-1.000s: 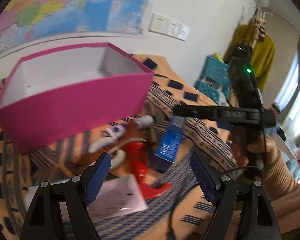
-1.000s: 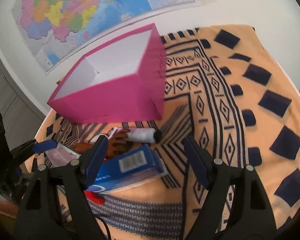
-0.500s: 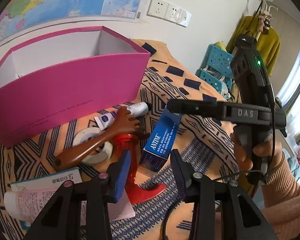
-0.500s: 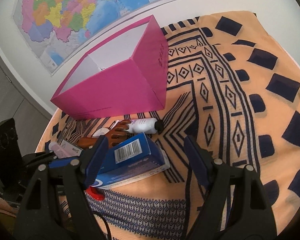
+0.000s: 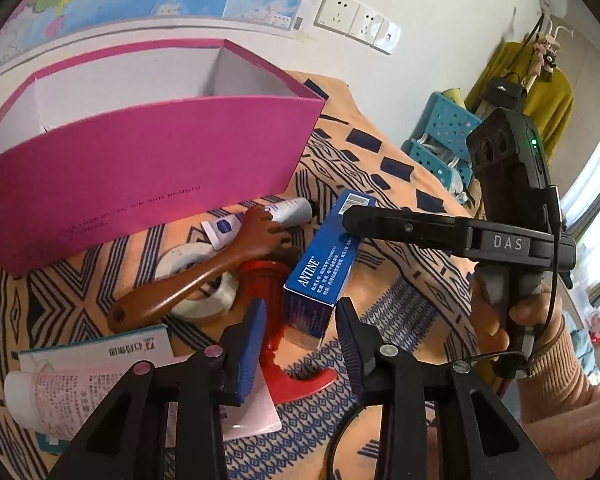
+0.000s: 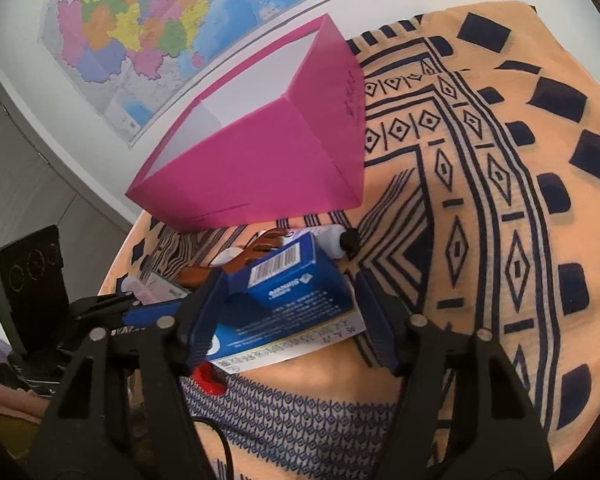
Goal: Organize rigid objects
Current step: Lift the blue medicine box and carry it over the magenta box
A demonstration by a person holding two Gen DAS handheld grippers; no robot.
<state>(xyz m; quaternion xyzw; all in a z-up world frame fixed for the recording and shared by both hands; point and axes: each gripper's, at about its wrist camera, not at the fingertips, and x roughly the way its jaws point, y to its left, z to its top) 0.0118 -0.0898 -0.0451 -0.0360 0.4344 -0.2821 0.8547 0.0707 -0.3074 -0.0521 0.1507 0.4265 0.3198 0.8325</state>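
Patterned orange cloth (image 6: 480,200), on it pink box (image 5: 148,168), tape roll (image 5: 204,304), blue carton (image 5: 324,268), white tube (image 5: 292,210)

Blue carton (image 5: 325,264) lies among a white tube (image 5: 288,211), tape roll (image 5: 204,288) and wooden hand (image 5: 220,268) beside the open pink box (image 5: 148,168).

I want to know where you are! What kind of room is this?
Probably a bedroom or living room at home. A big wall map hangs above a surface covered with a patterned orange cloth, and a yellow coat hangs on a rack beside blue storage crates.
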